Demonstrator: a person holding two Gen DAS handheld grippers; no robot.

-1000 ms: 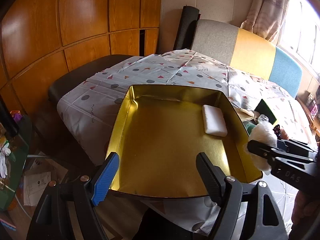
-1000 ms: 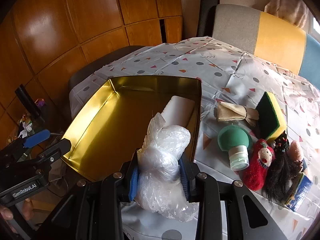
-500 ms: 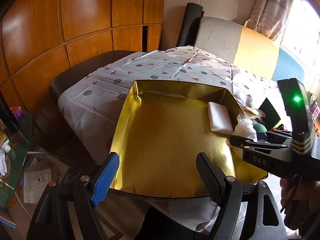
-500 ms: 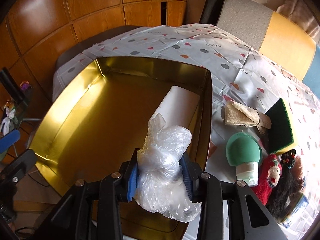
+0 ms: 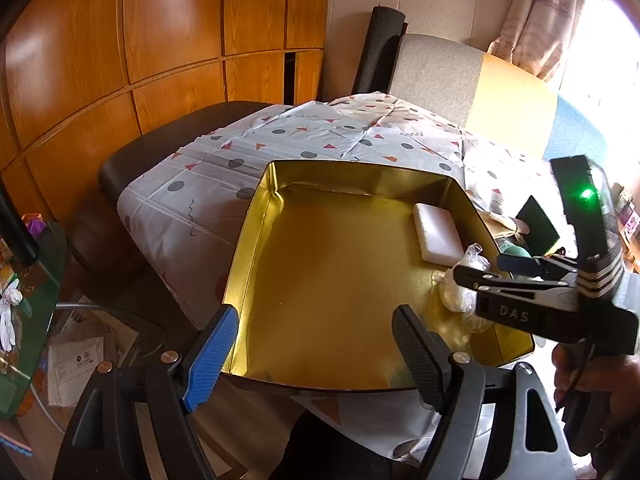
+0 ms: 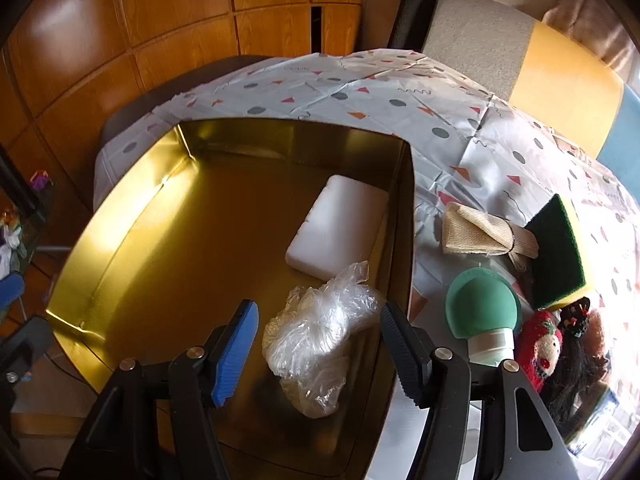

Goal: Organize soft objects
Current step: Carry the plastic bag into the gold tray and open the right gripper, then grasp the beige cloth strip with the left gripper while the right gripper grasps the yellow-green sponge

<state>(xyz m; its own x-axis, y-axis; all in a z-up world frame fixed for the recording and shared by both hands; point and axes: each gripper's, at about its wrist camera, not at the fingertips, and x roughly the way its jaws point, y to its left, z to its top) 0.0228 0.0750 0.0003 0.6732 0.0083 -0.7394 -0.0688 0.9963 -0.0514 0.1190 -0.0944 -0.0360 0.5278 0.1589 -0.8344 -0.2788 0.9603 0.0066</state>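
Right wrist view showed the right gripper (image 6: 316,344) with its fingers spread on either side of a crumpled plastic bag bundle (image 6: 316,344), neither pad touching it. The bundle lay on the floor of the gold tin tray (image 6: 132,216), near the tray's right wall and just in front of a white foam block (image 6: 338,226) that sat against that same wall. The step in hand looked like the release. To finish it well, the gripper should probably lift straight up and back, fingers kept wide, so the loose film would not catch on a pad and drag out.

Left wrist view showed the left gripper (image 5: 316,356) hovering at the tray's near edge, fingers spread and holding nothing.

Most of the tray floor toward its left wall and far corners was bare, so later items had room there. The right wall stood close to the black finger, leaving little sideways margin. On the patterned tablecloth (image 6: 360,92) beyond the tray's right wall waited a tied beige cloth (image 6: 476,234), a green-and-yellow scouring sponge (image 6: 558,252), a green puff on a bottle (image 6: 482,312) and a red knitted doll (image 6: 540,350), crowded together near the table's right edge.
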